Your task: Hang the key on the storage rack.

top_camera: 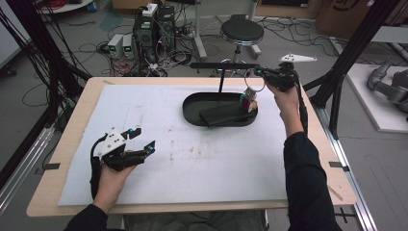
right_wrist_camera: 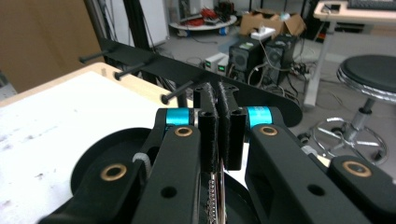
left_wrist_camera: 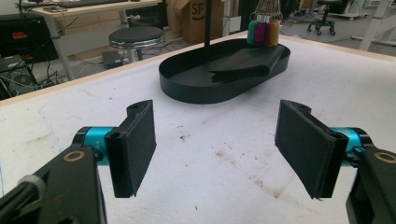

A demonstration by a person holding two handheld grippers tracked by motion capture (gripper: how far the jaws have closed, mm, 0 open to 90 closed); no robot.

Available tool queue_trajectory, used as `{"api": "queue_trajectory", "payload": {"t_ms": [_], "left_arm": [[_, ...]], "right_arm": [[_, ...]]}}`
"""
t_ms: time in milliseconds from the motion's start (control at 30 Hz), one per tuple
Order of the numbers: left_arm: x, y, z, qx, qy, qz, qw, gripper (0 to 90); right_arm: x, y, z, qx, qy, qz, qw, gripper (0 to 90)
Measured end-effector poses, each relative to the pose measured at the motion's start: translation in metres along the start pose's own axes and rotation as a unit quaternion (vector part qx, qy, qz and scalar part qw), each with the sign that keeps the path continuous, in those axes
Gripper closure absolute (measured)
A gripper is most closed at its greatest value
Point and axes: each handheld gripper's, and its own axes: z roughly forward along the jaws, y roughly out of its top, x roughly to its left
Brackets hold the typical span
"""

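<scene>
My right gripper (top_camera: 258,72) hovers over the right end of a black oval tray (top_camera: 192,113), shut on a metal key ring (top_camera: 254,82). Coloured tags (top_camera: 249,101) hang from the ring down to the tray. In the right gripper view the pads (right_wrist_camera: 208,100) are pressed together, with a strip of metal (right_wrist_camera: 215,196) showing below them. A black rack bar with pegs (right_wrist_camera: 187,71) stands just beyond. My left gripper (top_camera: 143,139) rests on the white mat at the near left. It is open (left_wrist_camera: 215,149), with nothing between its pads.
A folded black item (top_camera: 223,114) lies in the tray, under the rack (top_camera: 223,65) on its thin post. From the left gripper view the tags (left_wrist_camera: 264,31) hang above the tray's far end (left_wrist_camera: 187,88). A stool (top_camera: 241,32), computers and cables stand beyond the table.
</scene>
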Motion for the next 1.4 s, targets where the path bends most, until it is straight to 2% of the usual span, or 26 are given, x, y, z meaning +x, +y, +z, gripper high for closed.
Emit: {"api": "queue_trajectory", "payload": {"t_ms": [67,167,567,900,1067,1233,1300,1367,1400], "left_arm": [[0.000,-0.001,0.000,0.001,-0.001,0.000,1.0000,28.9],[0.000,-0.001,0.000,0.002,-0.001,0.000,1.0000,28.9],[0.002,-0.003,-0.002,0.004,-0.001,0.000,1.0000,28.9],[0.001,-0.003,-0.003,0.004,-0.002,0.001,1.0000,28.9],[0.000,-0.003,-0.002,0.004,-0.005,0.001,1.0000,28.9],[0.000,-0.003,0.000,0.004,-0.006,0.001,1.0000,28.9],[0.000,-0.002,0.000,0.005,-0.007,0.003,1.0000,28.9],[0.000,-0.002,0.001,0.005,-0.006,0.003,1.0000,28.9],[0.001,-0.002,0.002,0.005,-0.007,0.002,1.0000,28.9]], "right_arm": [[-0.002,-0.001,0.002,0.004,-0.008,0.006,0.9999,87.9],[-0.005,-0.003,0.004,0.001,-0.007,0.017,0.9998,87.9],[-0.012,-0.008,0.006,0.016,-0.019,0.023,0.9994,87.7],[-0.015,-0.011,0.008,0.016,-0.013,0.032,0.9993,86.1],[-0.016,-0.012,0.006,0.020,-0.027,0.030,0.9990,84.6],[-0.017,-0.017,0.003,0.018,-0.054,0.030,0.9980,82.1],[-0.017,-0.020,0.001,0.021,-0.068,0.029,0.9970,77.7],[-0.018,-0.022,-0.002,0.023,-0.071,0.029,0.9968,76.0],[-0.018,-0.022,-0.004,0.024,-0.074,0.025,0.9966,72.0]]}}
